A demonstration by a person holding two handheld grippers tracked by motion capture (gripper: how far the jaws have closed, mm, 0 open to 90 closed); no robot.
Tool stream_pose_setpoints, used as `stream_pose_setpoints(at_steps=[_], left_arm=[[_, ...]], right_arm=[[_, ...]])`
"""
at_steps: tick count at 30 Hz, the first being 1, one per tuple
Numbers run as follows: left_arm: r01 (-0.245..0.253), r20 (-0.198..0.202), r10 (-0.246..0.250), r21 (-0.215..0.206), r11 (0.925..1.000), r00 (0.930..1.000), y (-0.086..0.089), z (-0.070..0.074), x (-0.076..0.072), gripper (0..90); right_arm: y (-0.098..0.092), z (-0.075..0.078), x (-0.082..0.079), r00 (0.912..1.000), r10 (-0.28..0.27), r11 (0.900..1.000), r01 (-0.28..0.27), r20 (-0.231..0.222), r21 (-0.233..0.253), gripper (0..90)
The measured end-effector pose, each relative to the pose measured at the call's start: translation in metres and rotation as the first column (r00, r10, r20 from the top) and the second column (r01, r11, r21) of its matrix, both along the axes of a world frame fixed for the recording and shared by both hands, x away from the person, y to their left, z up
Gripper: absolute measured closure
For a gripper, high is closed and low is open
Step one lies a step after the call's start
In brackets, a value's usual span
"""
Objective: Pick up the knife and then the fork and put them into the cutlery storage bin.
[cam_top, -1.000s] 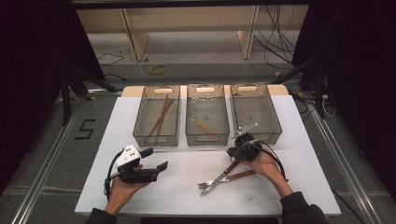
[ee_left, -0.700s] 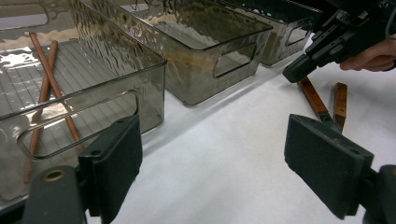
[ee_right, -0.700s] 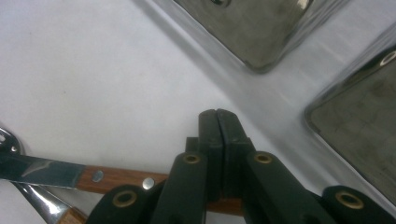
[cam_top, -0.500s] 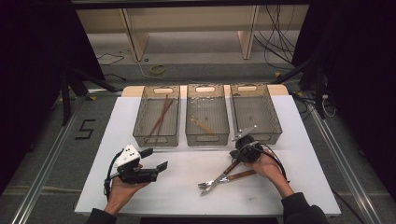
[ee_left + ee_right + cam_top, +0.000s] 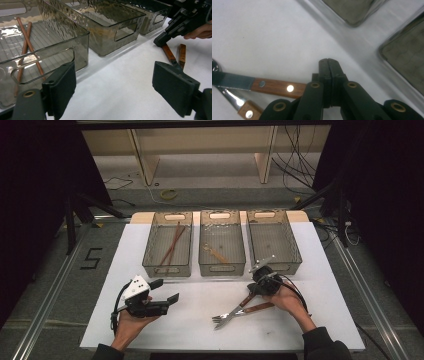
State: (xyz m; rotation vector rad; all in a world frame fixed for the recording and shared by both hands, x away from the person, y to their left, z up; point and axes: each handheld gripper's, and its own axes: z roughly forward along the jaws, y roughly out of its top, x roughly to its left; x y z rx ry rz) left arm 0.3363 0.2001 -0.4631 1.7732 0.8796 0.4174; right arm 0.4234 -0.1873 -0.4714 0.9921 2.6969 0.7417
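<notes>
Left gripper: jaws stood wide apart, held level in the left hand.
Right gripper: jaws pressed together, tilted down.

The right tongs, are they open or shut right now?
Shut, on nothing. In the right gripper view the right tongs have their two black jaws pressed flat together, empty, just above the wooden-handled cutlery on the white table.

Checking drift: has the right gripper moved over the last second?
Yes. The right gripper slid slightly toward the person, away from the right-hand clear plastic bin.

grey floor | wooden shelf legs | cables | dark sides
</notes>
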Motion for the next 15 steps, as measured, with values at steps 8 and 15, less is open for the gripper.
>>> stream_pose_setpoints(at_steps=[8, 15], left_arm=[[0.001, 0.002, -0.001, 0.004, 1.0, 1.0, 0.0, 0.0, 0.0, 18.6], [0.002, 0.003, -0.002, 0.007, 1.0, 1.0, -0.001, 0.0, -0.001, 18.7]], right_arm=[[-0.006, 0.002, -0.011, 0.9993, -0.01, 1.0, 0.009, -0.036, -0.021, 90.0], [-0.015, 0.004, -0.027, 0.9979, -0.02, 0.999, 0.018, -0.061, -0.034, 90.0]])
